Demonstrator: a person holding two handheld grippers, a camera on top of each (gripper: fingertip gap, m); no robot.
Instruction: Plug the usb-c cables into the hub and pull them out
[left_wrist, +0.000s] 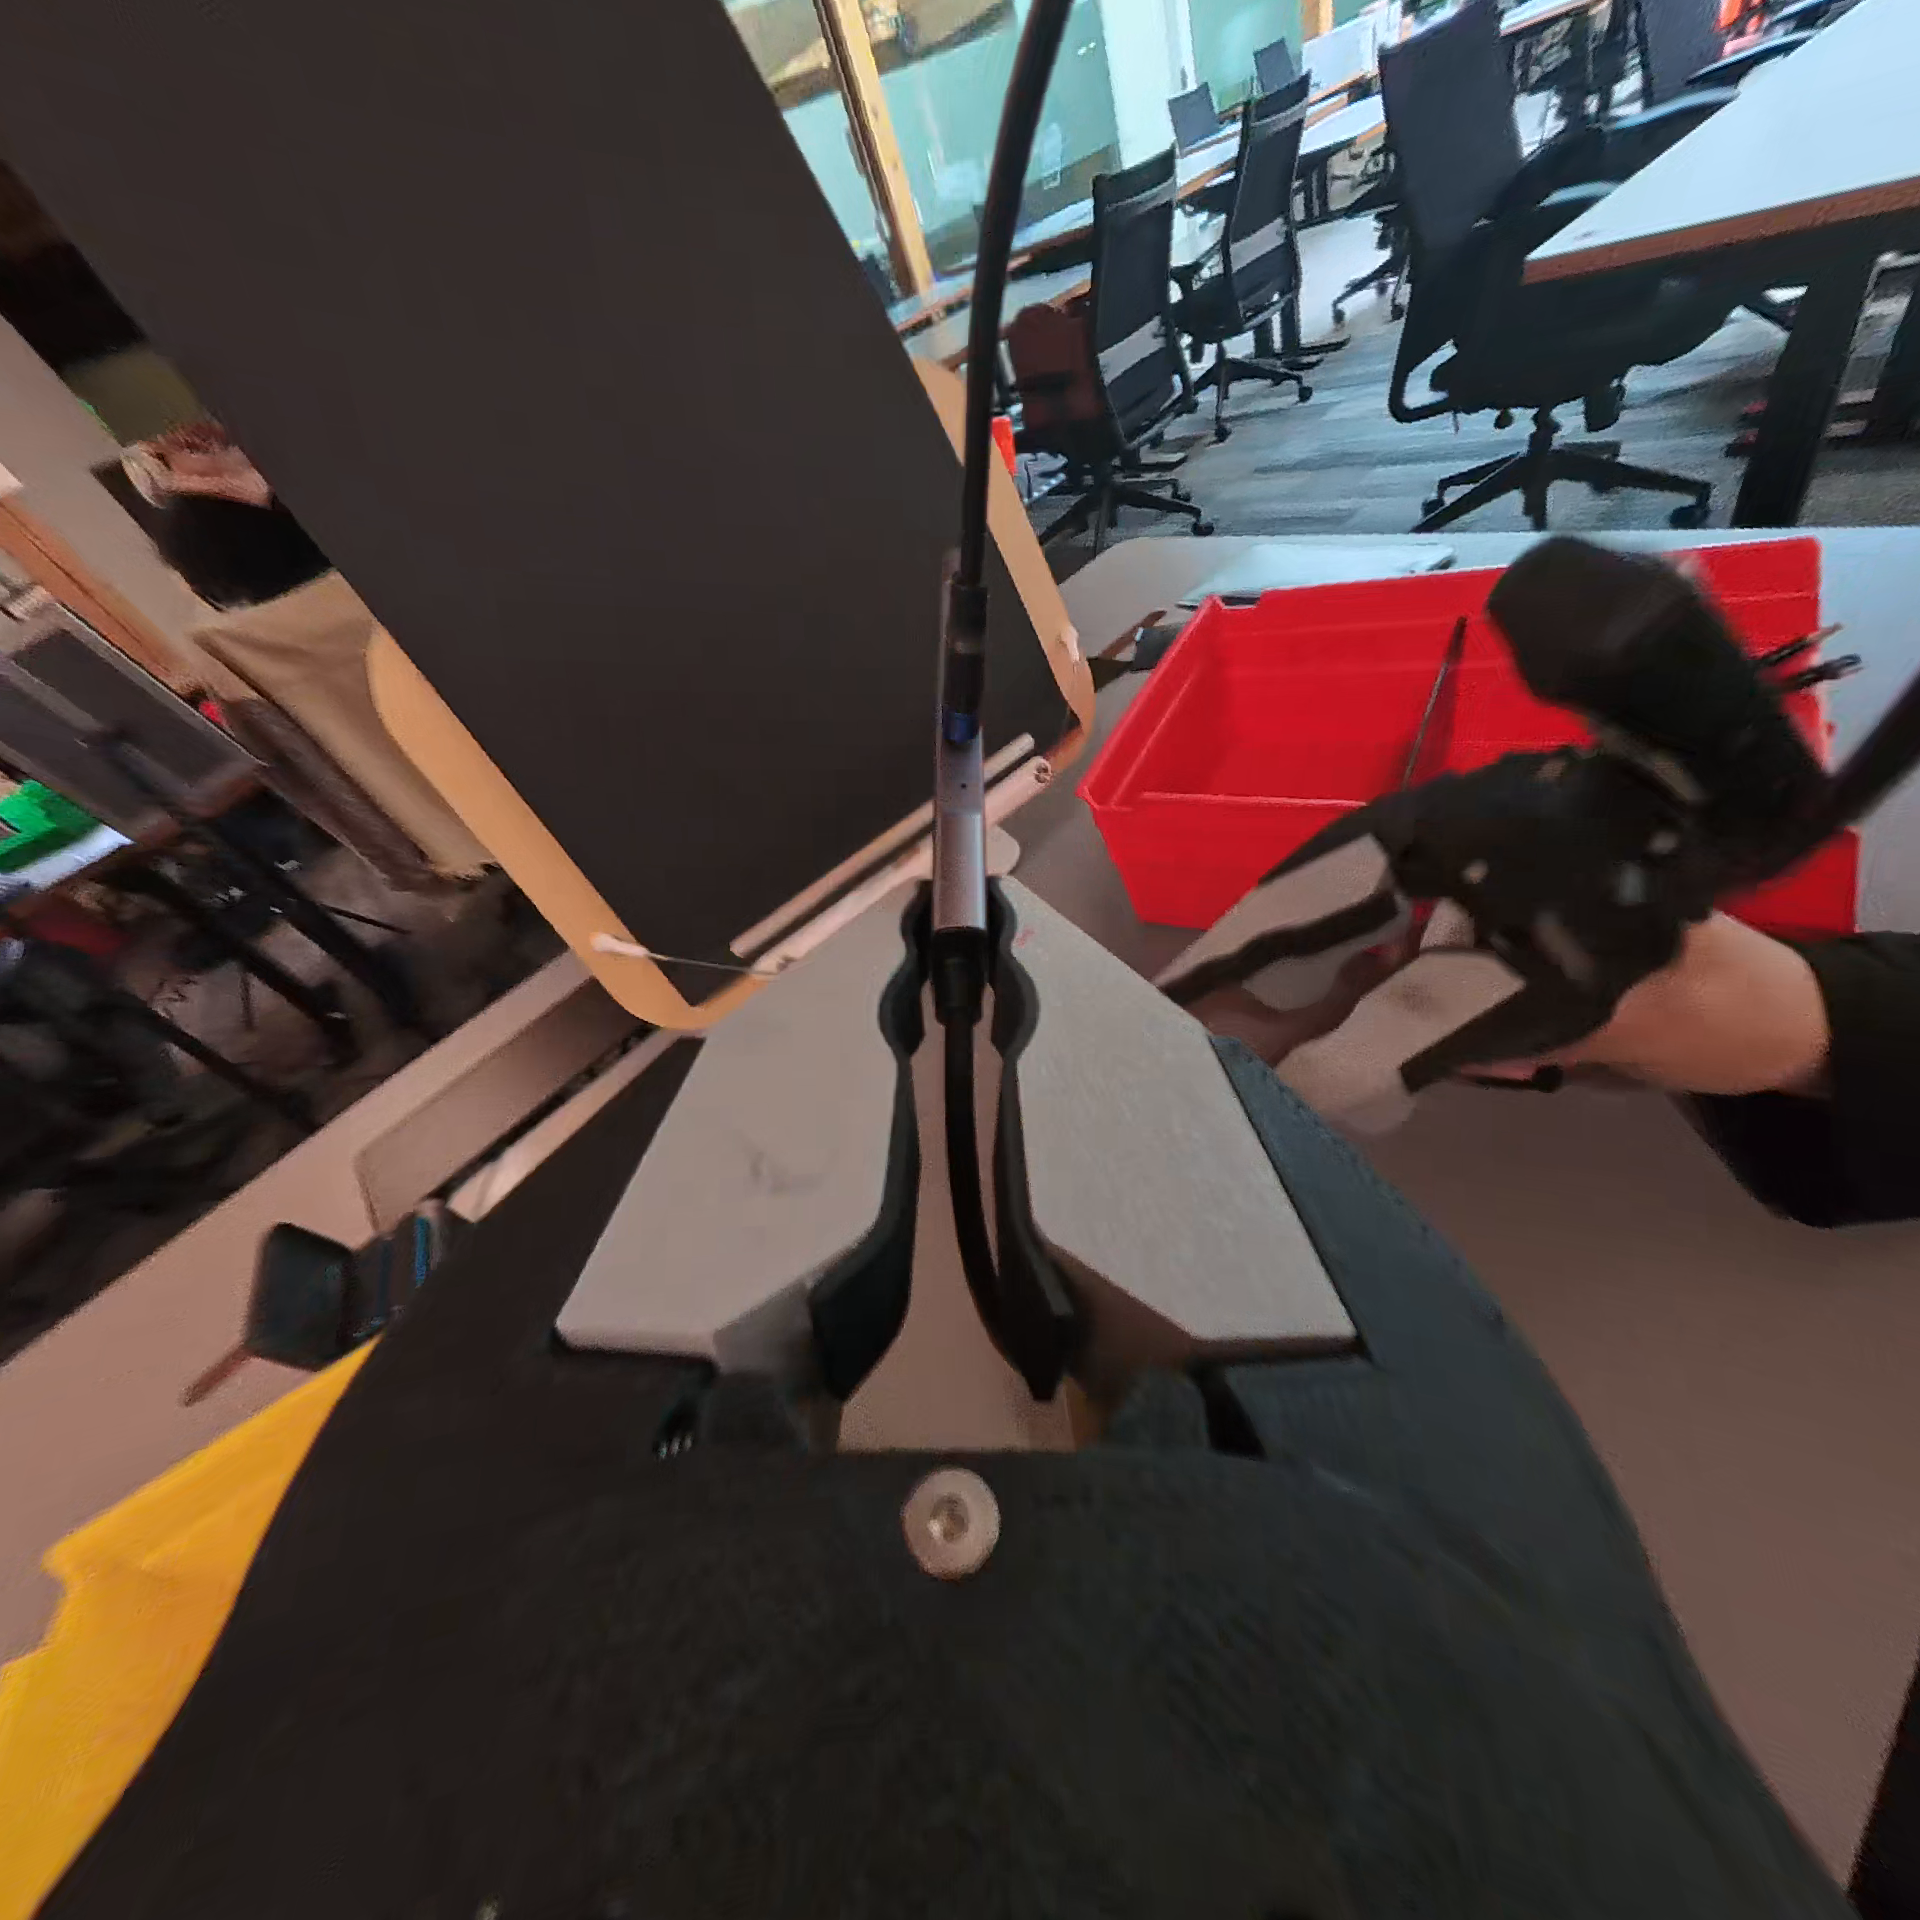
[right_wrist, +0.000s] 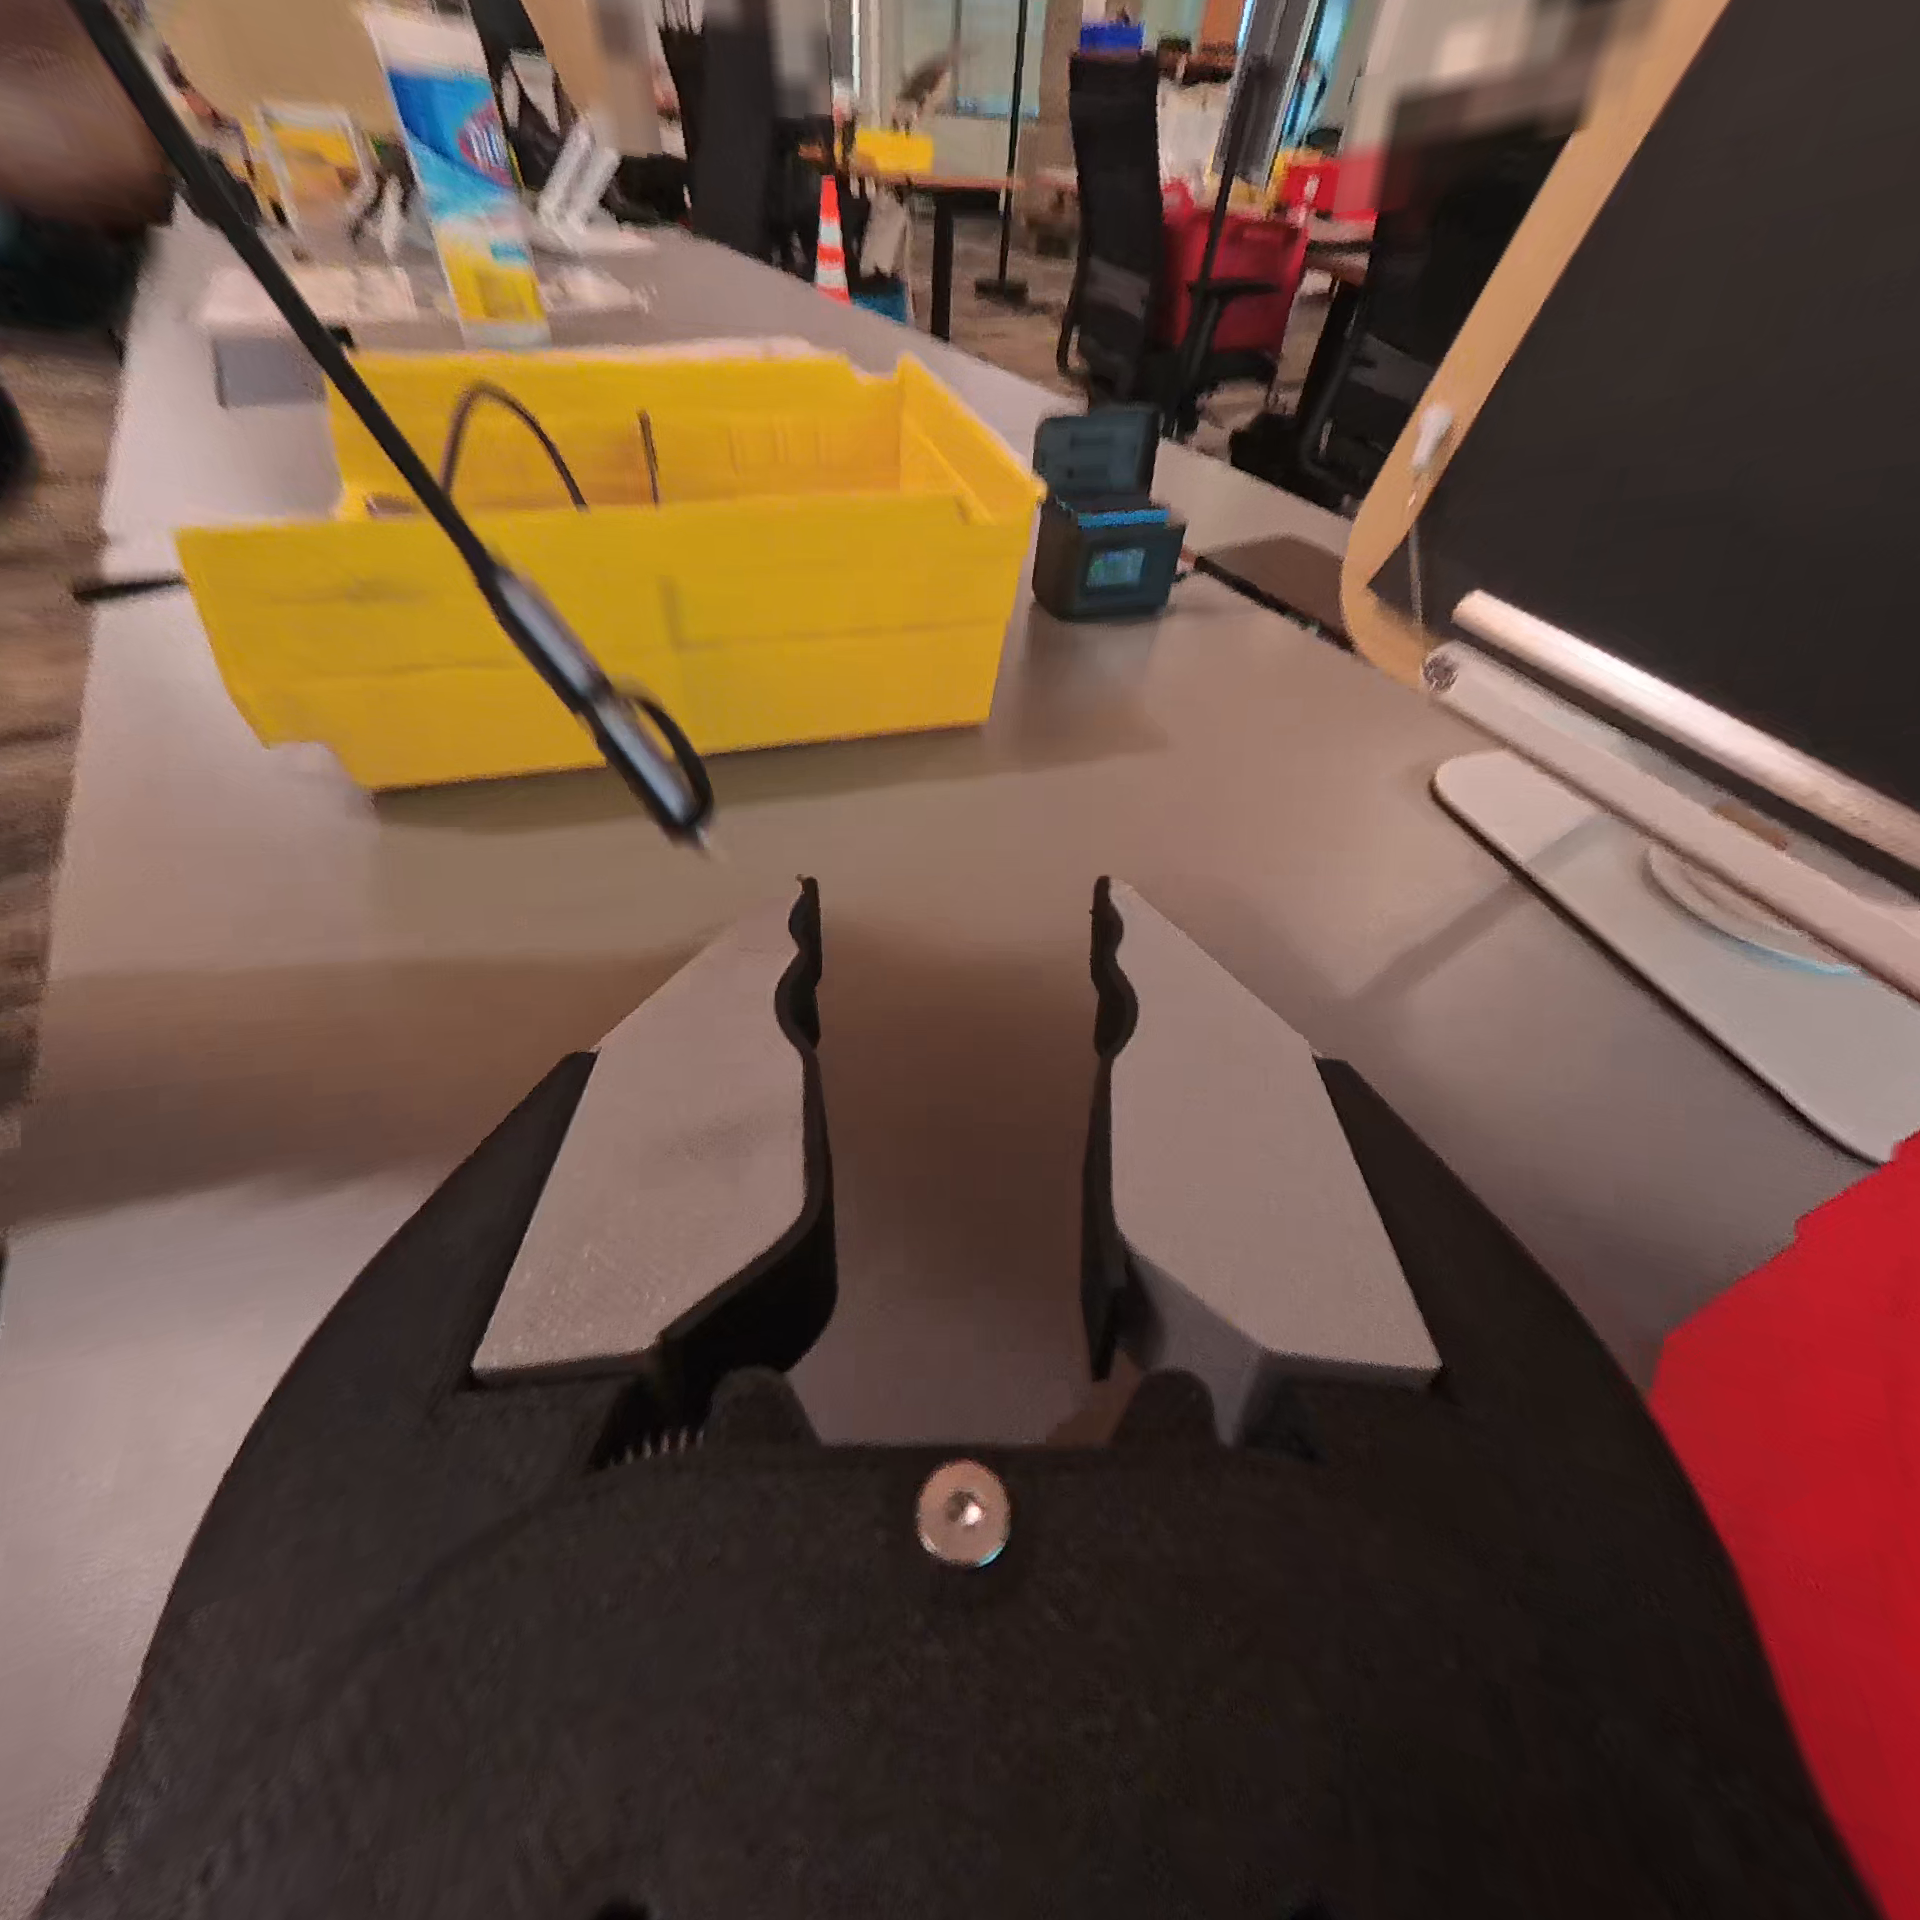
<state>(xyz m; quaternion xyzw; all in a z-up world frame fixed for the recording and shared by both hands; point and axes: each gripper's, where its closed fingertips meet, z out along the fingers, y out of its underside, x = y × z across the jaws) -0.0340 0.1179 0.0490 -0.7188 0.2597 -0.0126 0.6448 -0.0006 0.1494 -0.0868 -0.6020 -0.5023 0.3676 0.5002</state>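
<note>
- Hub (left_wrist: 958, 831): slim grey metal bar, held upright above the table, clamped at its lower end between the fingertips of the left gripper (left_wrist: 958, 925). Its own short black lead (left_wrist: 971, 1164) hangs back between the fingers.
- One usb-c cable (left_wrist: 987, 312) is seated in the hub's top end; its plug (left_wrist: 961, 644) stands straight, and the black cord arcs up and out of view.
- Right gripper (right_wrist: 956, 904): jaws spread, nothing between them, hovering over bare table (right_wrist: 935, 790) toward the middle.
- Handling, my judgement: the hub is light, rigid and smooth, so it could slip or twist if pulled off-axis. The cord is limp and a poor place to grip. Take the stiff plug housing just above the port and pull in line with the hub.
- The plug sits tight in the port; expect a sudden release.
- Surroundings: yellow bin (right_wrist: 623, 623) toward the far left edge with a small dark case (right_wrist: 1107, 540) just beside it, red bin (left_wrist: 1351, 748) on the right side, monitor (left_wrist: 520, 416) at the back edge.
</note>
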